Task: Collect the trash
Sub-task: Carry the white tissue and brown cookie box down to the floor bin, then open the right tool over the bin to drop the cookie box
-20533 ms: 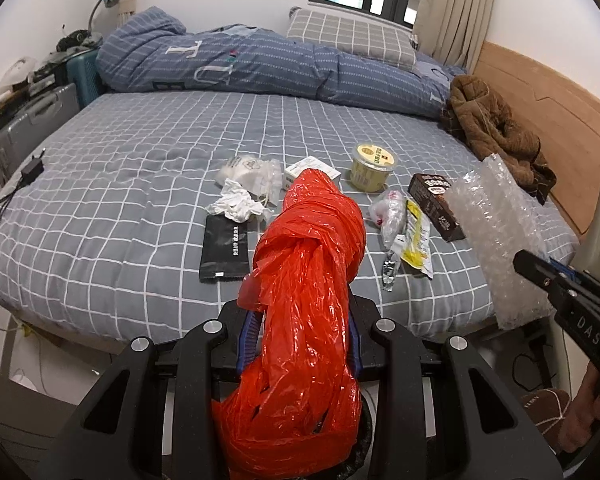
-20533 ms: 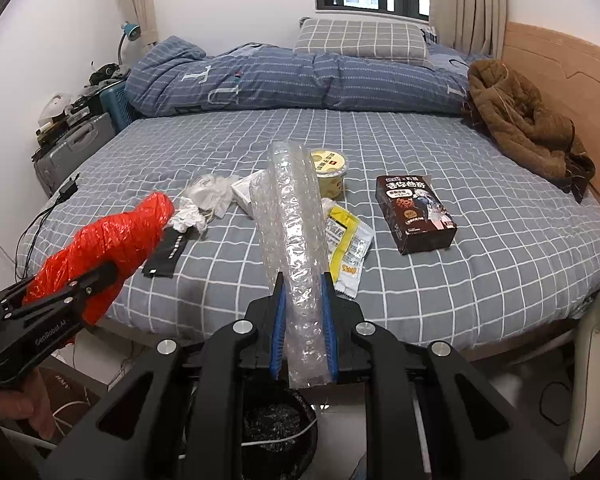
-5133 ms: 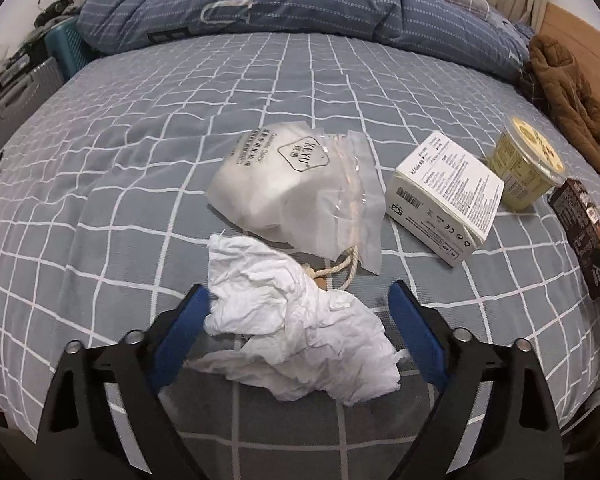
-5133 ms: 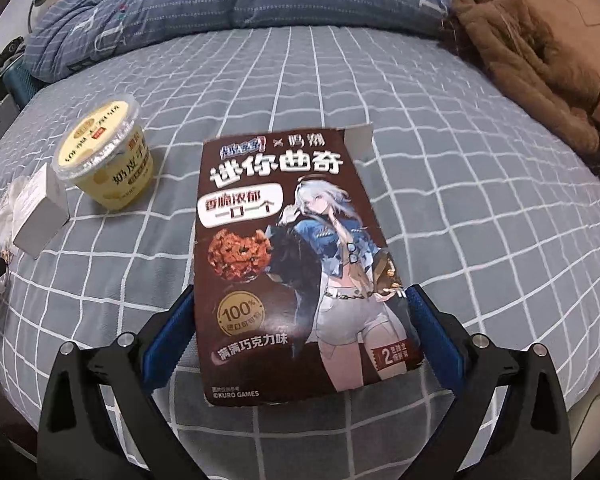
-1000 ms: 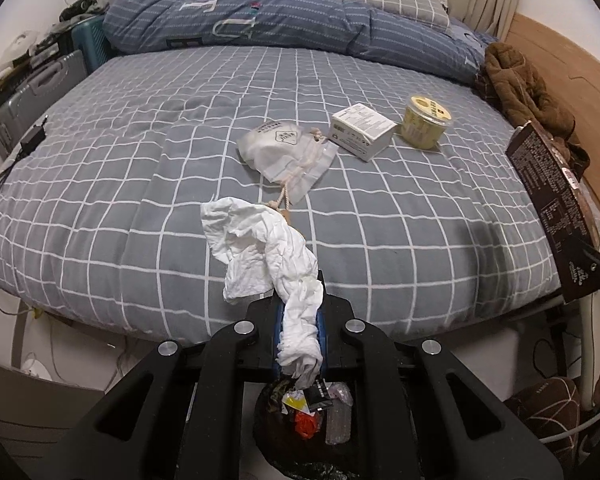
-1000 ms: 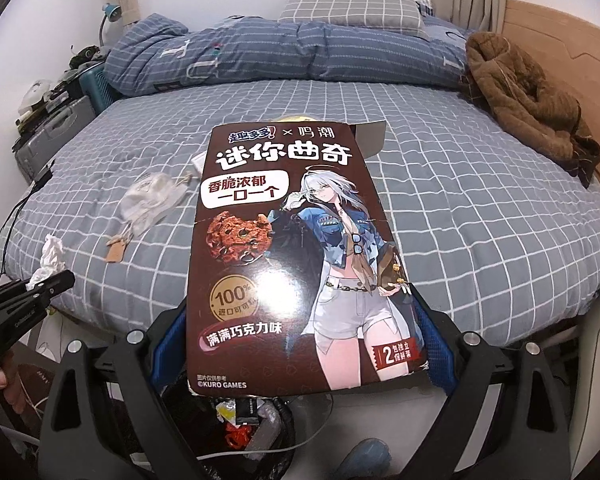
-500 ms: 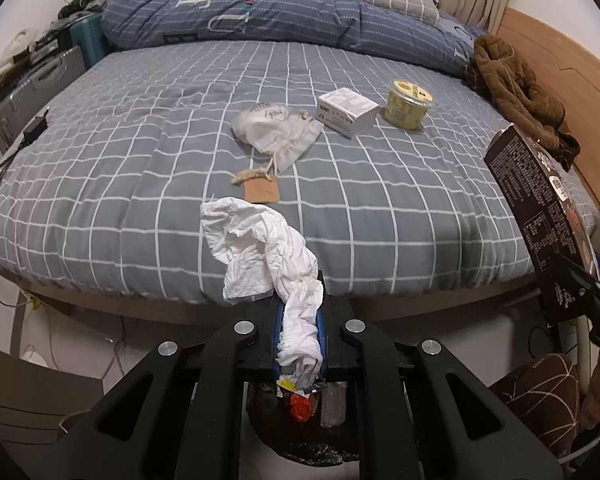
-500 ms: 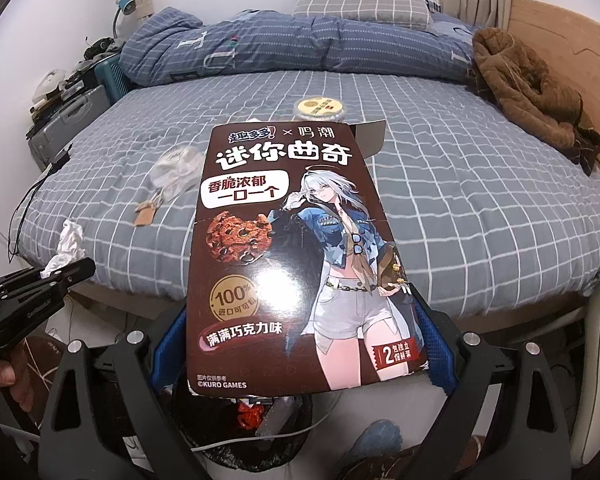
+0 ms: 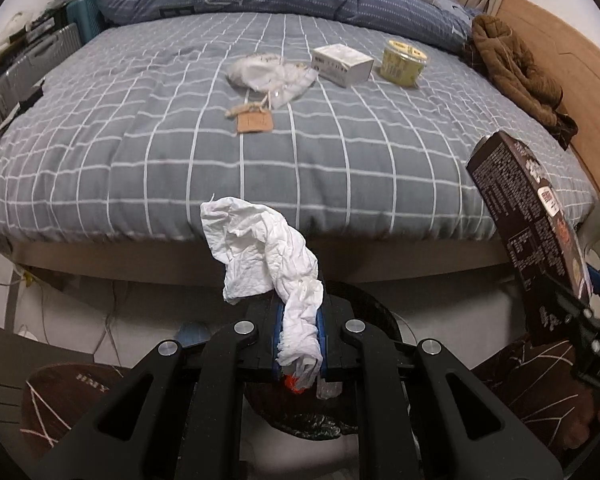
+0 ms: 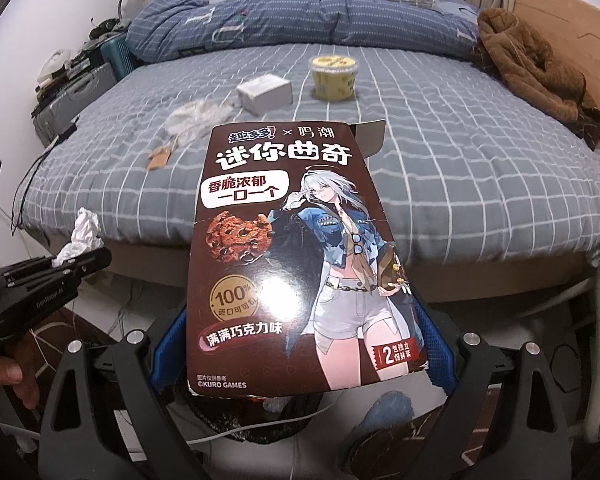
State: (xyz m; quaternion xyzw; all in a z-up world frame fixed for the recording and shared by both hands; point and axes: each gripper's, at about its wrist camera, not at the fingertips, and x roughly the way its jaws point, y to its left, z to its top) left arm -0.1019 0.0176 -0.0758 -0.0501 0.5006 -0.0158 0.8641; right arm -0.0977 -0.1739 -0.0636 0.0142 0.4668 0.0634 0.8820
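Note:
My left gripper (image 9: 299,340) is shut on a crumpled white tissue (image 9: 260,248), held beyond the foot of the bed above a black-lined trash bin (image 9: 312,424) with red and clear scraps in it. My right gripper (image 10: 304,344) is shut on a brown cookie box (image 10: 296,260), its blue pads pressing both long sides; the same box (image 9: 528,216) shows at the right of the left wrist view. The bin (image 10: 260,412) lies under the box, mostly hidden. The left gripper (image 10: 74,262) with the tissue (image 10: 82,236) appears at the left of the right wrist view.
On the grey checked bed (image 9: 140,140) lie a clear plastic bag (image 9: 270,74) with a string and brown tag (image 9: 254,122), a white carton (image 9: 342,64) and a yellow tub (image 9: 404,62). A brown jacket (image 9: 512,68) lies by the wooden headboard. Suitcases (image 9: 24,64) stand at the left.
Both grippers have drawn back from the bed and sunk lower; the mattress edge and bed base now fill the middle of both views. Both grips are unchanged.

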